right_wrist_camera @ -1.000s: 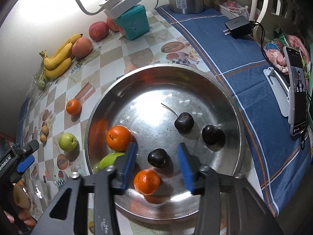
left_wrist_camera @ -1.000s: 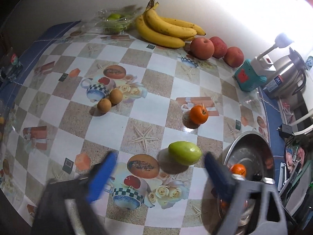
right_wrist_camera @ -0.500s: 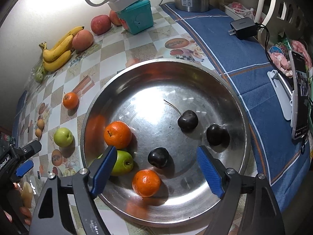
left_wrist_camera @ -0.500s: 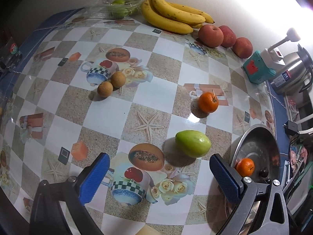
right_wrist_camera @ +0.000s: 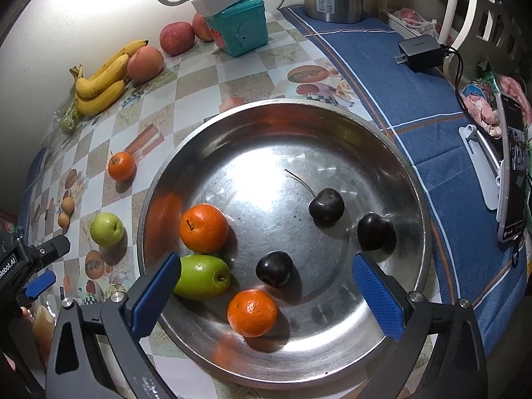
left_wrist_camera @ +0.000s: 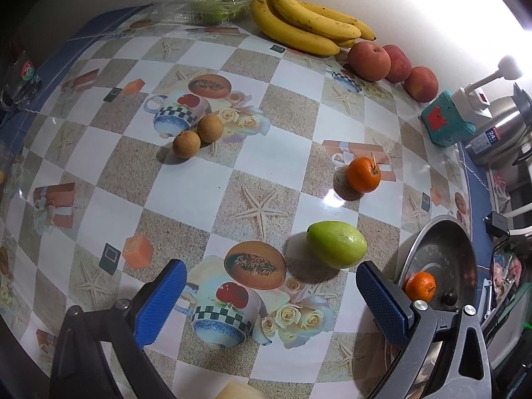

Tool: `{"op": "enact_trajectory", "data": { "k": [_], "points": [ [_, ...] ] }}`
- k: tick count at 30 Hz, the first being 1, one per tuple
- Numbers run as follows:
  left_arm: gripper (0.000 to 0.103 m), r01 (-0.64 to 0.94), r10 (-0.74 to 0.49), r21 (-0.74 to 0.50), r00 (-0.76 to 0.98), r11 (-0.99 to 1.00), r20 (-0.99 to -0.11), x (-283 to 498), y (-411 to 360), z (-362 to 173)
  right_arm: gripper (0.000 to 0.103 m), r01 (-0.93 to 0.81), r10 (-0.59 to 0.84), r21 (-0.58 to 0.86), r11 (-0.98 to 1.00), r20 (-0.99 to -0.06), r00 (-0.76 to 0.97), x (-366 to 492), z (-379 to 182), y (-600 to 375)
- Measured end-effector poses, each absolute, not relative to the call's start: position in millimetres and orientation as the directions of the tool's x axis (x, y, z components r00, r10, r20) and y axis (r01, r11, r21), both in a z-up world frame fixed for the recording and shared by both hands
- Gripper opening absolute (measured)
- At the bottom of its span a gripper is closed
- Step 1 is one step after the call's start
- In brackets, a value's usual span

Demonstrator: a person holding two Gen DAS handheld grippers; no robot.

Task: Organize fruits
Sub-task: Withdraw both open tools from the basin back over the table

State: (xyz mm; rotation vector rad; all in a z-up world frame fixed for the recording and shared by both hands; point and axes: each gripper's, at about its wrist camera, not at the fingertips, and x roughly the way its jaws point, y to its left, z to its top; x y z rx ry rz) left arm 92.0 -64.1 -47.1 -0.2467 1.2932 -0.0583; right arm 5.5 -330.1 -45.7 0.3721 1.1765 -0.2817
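While spread wide above the steel bowl (right_wrist_camera: 332, 126), right gripper (right_wrist_camera: 266, 286) grips nothing; dark cherry (right_wrist_camera: 274, 268) between its blue fingers (right_wrist_camera: 154, 294), orange (right_wrist_camera: 252, 312) just below, green fruit (right_wrist_camera: 201, 276) touching a second orange (right_wrist_camera: 203, 228), two more cherries (right_wrist_camera: 326, 205) farther right. Left gripper (left_wrist_camera: 269, 294) likewise wide apart and holding nothing, over the checkered tablecloth (left_wrist_camera: 269, 153); green mango (left_wrist_camera: 336, 248) just ahead, near the right finger; small orange (left_wrist_camera: 363, 174) beyond; two brown round fruits (left_wrist_camera: 198, 135) well left; bananas (left_wrist_camera: 306, 25) and three apples (left_wrist_camera: 392, 66) along the wall.
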Motion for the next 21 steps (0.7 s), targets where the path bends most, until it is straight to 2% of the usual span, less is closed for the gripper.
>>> {"op": "enact_trajectory", "data": {
  "k": [9,15,21],
  "points": [
    [0.103,-0.070,-0.171,-0.203,0.315,0.977,-0.934,96.1,-60.2,-37.0,0.102,0.392,0.005,0.171,0.904,-0.920,0.391,7.3,-44.4,-321.5],
    [0.103,-0.030,-0.094,-0.114,0.387,0.993,-0.917,105.8,-48.2,-21.6,0.102,0.343,0.050,0.210,0.915,-0.906,0.421,15.5,-36.1,-297.0],
    [0.103,-0.055,-0.036,-0.066,0.427,0.996,-0.903,117.6,-17.1,-12.2,0.102,0.278,0.106,0.244,0.929,-0.895,0.433,28.8,-30.5,-263.4]
  ]
}}
